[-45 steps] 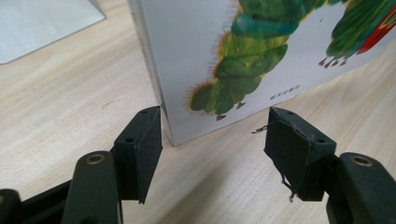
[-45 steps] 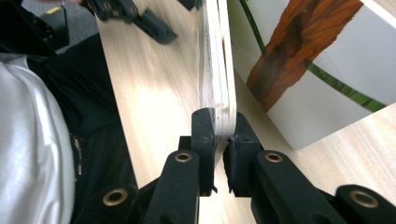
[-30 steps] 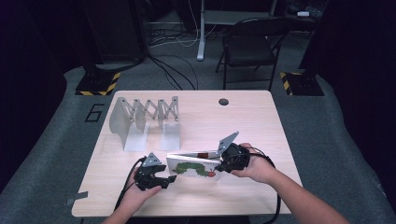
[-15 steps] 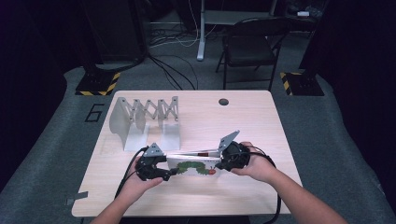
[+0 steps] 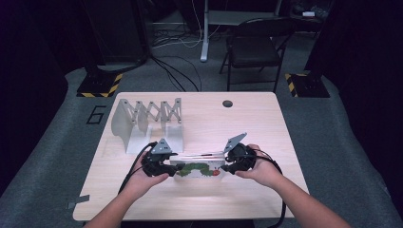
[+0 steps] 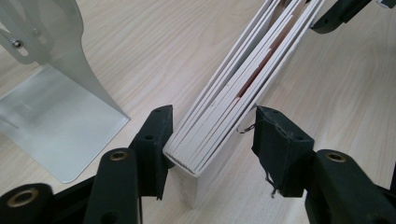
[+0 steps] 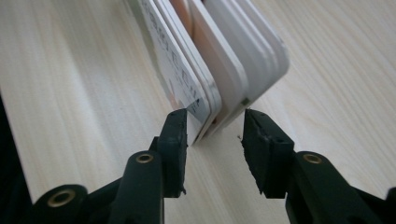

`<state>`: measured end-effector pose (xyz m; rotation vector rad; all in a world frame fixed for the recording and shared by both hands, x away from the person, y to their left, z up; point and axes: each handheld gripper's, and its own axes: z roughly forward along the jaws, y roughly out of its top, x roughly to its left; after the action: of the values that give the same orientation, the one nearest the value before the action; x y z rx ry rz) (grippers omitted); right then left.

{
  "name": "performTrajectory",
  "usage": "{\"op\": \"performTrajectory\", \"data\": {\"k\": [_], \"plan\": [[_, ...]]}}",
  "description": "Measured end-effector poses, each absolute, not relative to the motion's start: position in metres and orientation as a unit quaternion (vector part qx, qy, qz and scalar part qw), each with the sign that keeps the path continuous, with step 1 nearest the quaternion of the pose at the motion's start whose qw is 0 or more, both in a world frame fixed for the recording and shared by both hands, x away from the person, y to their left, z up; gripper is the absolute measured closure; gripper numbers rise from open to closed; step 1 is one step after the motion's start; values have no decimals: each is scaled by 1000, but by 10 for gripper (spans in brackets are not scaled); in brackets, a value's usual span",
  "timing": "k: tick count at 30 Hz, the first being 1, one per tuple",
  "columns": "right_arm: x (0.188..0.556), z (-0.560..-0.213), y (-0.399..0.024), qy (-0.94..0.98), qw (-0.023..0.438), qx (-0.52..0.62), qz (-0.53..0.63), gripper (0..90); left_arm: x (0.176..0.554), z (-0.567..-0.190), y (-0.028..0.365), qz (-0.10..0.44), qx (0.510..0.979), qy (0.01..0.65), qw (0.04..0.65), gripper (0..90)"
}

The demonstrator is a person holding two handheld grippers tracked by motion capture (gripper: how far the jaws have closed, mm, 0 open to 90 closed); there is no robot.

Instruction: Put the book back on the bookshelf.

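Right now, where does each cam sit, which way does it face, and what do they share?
High view: above the person's table edge, facing forward and down at the table; both forearms and hands enter from the bottom.
Left gripper view: rides the left gripper, looking along its jaws at the board book spine end, bookend rack beside it.
Right gripper view: rides the right gripper, looking along its jaws at the book's other end.
Shared: all three views show the book.
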<state>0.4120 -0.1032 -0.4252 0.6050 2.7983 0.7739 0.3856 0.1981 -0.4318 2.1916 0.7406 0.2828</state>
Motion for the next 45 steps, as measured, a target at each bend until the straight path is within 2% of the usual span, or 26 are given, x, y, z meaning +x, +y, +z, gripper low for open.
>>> {"op": "performTrajectory", "data": {"k": [4,11,26,30,36,45], "plan": [[415,-424,-105,933,98,216,270,571,383,-431,199,112,869,284,389,540],[420,-423,-103,926,107,221,288,569,380,-427,199,99,884,262,373,645],[426,-425,-99,917,128,233,297,593,390,-423,181,86,887,274,362,615],[425,-426,-101,914,125,237,305,599,392,-423,174,81,890,264,363,560],[424,-427,-100,910,127,244,310,599,396,-424,170,82,891,267,357,603],[425,-427,-99,910,126,244,311,604,397,-427,166,84,893,267,352,612]]}}
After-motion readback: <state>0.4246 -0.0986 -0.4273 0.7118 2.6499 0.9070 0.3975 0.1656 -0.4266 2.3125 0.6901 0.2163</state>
